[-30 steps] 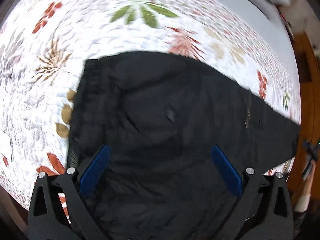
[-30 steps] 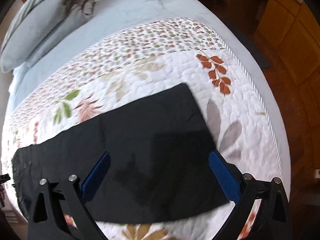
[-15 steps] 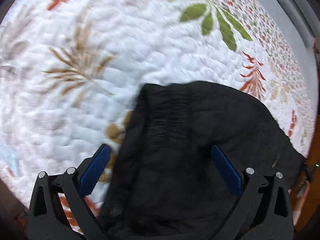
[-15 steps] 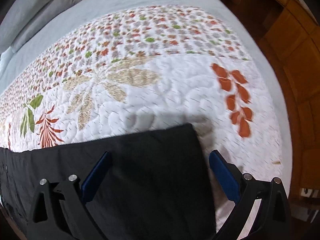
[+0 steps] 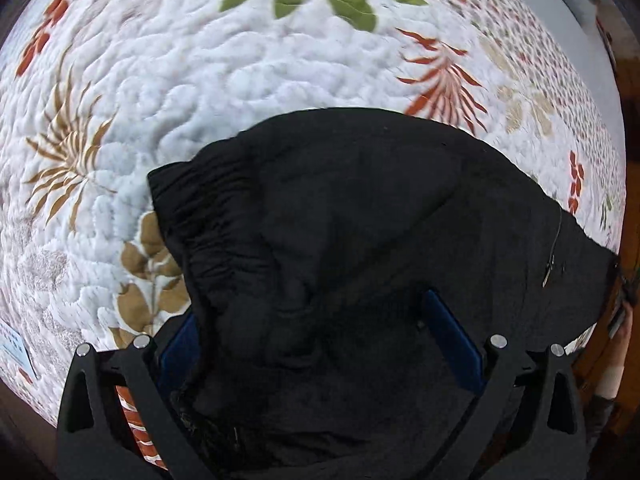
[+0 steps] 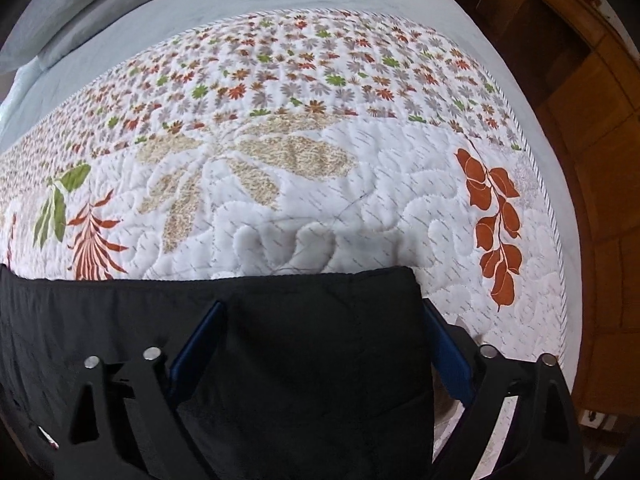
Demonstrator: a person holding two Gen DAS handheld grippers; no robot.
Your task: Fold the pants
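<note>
Black pants lie flat on a quilted bed. Their gathered waistband end (image 5: 208,240) fills the lower left wrist view, and the leg hem end (image 6: 320,360) fills the lower right wrist view. My left gripper (image 5: 310,312) is open and points steeply down over the waistband corner. The cloth edge hides part of the left blue pad (image 5: 180,344). My right gripper (image 6: 322,306) straddles the hem. Its jaws are closing, with the hem between them. One pad (image 6: 196,344) is over the cloth and the other (image 6: 448,352) is just past the hem's right edge.
The white quilt (image 6: 280,208) with leaf and flower prints covers the bed. Beyond it lie a grey sheet (image 6: 200,12) and pillows (image 6: 60,8). Wooden furniture (image 6: 592,120) runs along the bed's right edge. A person's arm (image 5: 612,380) shows at the far right.
Both grippers came down closer to the pants. The left view shifted from mid-pants to the waistband corner. The right one moved onto the hem end, whose corner now sits between its fingers.
</note>
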